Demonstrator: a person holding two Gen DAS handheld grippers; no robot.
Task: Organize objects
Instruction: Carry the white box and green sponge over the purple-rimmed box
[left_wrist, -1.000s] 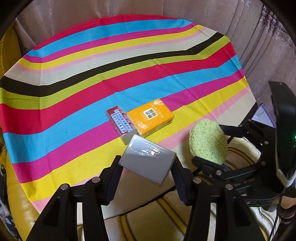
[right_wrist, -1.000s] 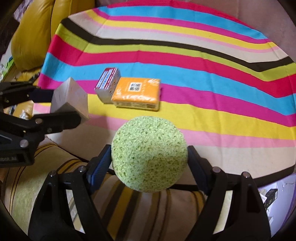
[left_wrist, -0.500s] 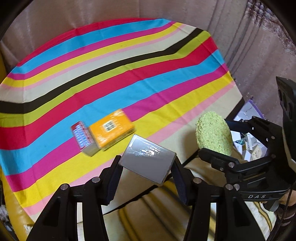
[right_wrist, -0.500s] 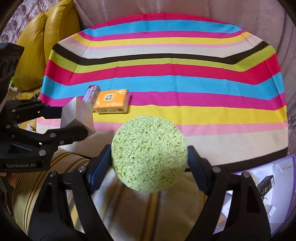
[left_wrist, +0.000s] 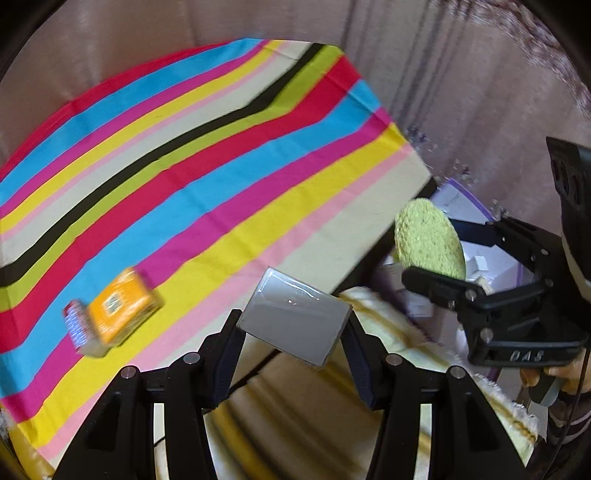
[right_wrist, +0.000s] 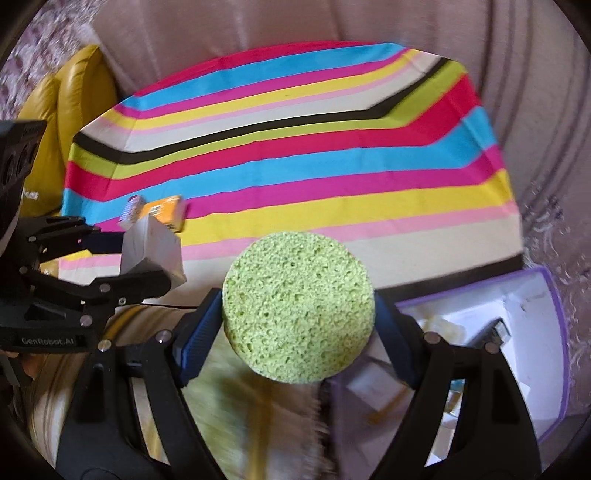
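My left gripper (left_wrist: 293, 330) is shut on a grey box (left_wrist: 295, 319) and holds it off the front edge of the striped table (left_wrist: 221, 155). The grey box also shows in the right wrist view (right_wrist: 151, 249). My right gripper (right_wrist: 297, 314) is shut on a round green sponge (right_wrist: 297, 310), held to the right of the table's near corner; the sponge also shows in the left wrist view (left_wrist: 428, 240). An orange packet (left_wrist: 123, 304) and a red-and-blue small box (left_wrist: 75, 325) lie side by side on the cloth at the left.
A purple-rimmed open bin (right_wrist: 517, 325) with papers and small items sits low at the right, beside the table. A yellow leather cushion (right_wrist: 62, 122) is at the far left. Pale curtain fabric (left_wrist: 461, 92) hangs behind. A striped beige seat (left_wrist: 295, 424) lies below the grippers.
Both grippers have swung right and back from the table with their loads. The orange packet and small box have slid left in view. The purple bin has come into view at the right.
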